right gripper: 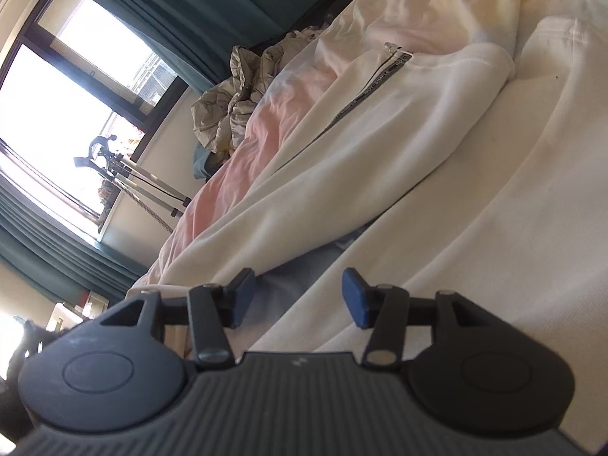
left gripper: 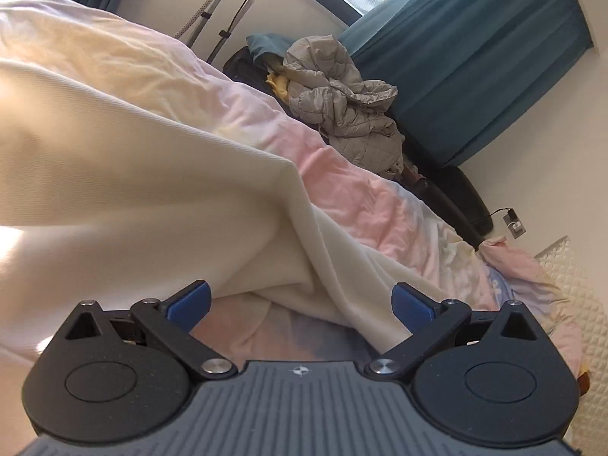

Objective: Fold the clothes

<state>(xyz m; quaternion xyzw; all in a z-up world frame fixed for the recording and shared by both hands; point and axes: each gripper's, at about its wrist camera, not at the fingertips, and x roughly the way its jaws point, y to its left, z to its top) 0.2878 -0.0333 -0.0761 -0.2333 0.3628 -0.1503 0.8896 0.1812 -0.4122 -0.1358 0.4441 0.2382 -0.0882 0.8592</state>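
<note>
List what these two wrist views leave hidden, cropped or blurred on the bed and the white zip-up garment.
- Left wrist: the cream-white zip-up garment is blurred and runs off the left edge, so its shape is unclear.
- Left wrist: the pink pastel bedsheet is partly covered by the garment.
- Right wrist: the garment's dark zipper bears lettering too small to read.
- Right wrist: the gripper body hides the cloth below its blue fingers.

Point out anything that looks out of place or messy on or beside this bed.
A grey puffer jacket lies crumpled in a heap beside the bed, not folded. The cream zip-up garment sprawls rumpled across the pink bedding, one part bunched. Nothing looks damaged or spilled.
</note>
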